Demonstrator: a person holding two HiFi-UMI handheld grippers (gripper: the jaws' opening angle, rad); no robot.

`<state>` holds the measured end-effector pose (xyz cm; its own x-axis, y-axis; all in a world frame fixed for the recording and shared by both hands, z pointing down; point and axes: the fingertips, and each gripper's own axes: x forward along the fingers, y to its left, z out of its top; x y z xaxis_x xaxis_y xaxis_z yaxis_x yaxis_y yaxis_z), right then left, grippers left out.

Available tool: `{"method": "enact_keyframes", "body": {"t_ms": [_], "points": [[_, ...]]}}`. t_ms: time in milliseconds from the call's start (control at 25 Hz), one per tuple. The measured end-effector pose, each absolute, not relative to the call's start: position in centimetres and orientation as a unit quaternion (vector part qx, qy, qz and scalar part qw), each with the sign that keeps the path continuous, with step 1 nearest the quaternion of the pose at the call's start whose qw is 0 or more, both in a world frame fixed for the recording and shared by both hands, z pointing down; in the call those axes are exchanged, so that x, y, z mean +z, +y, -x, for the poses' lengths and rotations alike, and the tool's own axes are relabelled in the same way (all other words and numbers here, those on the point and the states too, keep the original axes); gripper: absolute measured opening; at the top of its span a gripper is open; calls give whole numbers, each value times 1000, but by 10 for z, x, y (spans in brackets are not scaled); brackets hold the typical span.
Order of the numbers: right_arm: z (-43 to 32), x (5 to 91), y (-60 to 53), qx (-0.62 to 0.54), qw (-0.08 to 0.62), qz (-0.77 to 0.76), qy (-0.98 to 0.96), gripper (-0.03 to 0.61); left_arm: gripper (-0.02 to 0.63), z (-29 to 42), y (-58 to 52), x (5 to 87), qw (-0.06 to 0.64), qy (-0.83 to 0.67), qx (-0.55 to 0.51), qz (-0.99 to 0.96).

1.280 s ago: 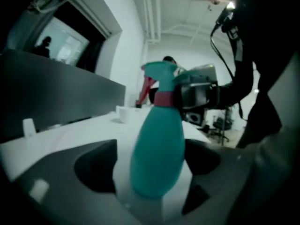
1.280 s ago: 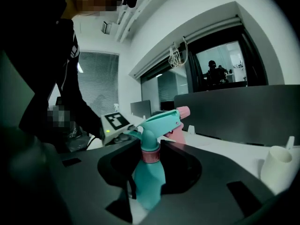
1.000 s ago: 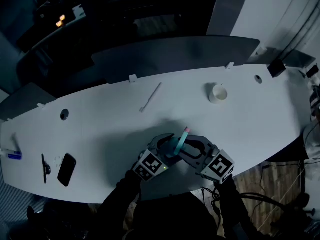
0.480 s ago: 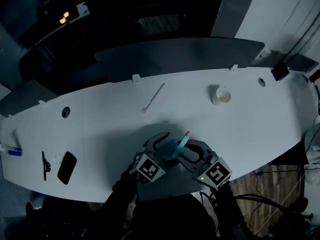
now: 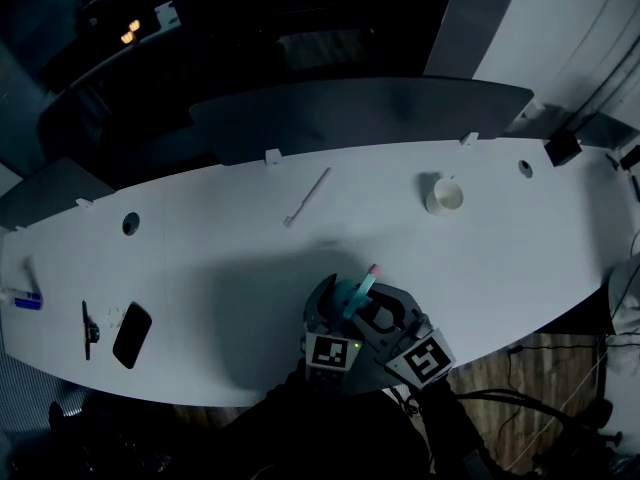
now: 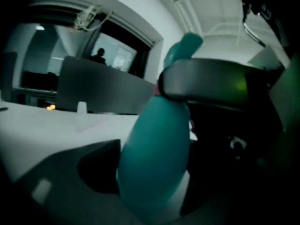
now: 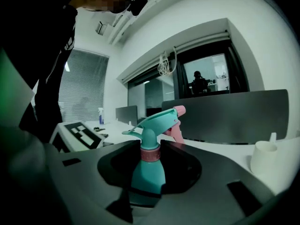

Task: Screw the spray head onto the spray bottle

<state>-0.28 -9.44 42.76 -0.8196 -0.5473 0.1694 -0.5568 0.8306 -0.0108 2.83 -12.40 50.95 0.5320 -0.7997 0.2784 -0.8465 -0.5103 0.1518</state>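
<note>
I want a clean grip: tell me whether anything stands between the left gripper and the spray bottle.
Nothing visible does. The spray bottle stands between the left gripper's closing jaws; the right gripper clasps it higher, at the neck.

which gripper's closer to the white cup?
Right. The right gripper, clamped on the spray bottle, is left of the white cup, nearer the person; the left gripper, jaws closing around the bottle's body, sits further left.
</note>
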Motion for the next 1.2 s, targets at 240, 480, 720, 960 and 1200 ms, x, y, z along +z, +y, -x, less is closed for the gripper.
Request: {"method": "enact_keyframes", "body": {"t_ms": [240,480,720,960,1200], "points": [[4,433,-89,52,88,-268,-958,140,419,-35,-112,507,82,-353,100,-927],[16,431,-84,54,106,-168,-979,140,403,-56,-88,513,20,-71,218,-973],[8,427,-86,36,76,-225,-971,140,397,-55,-107,501,33,-247,134,-959],[0,430,-87,25,88,-280,-956,137,394,-49,-120,503,51,-398,125,-907],[2,431,-83,31,90,-248,-964,137,402,-50,-117,500,46,-377,105,-919]]}}
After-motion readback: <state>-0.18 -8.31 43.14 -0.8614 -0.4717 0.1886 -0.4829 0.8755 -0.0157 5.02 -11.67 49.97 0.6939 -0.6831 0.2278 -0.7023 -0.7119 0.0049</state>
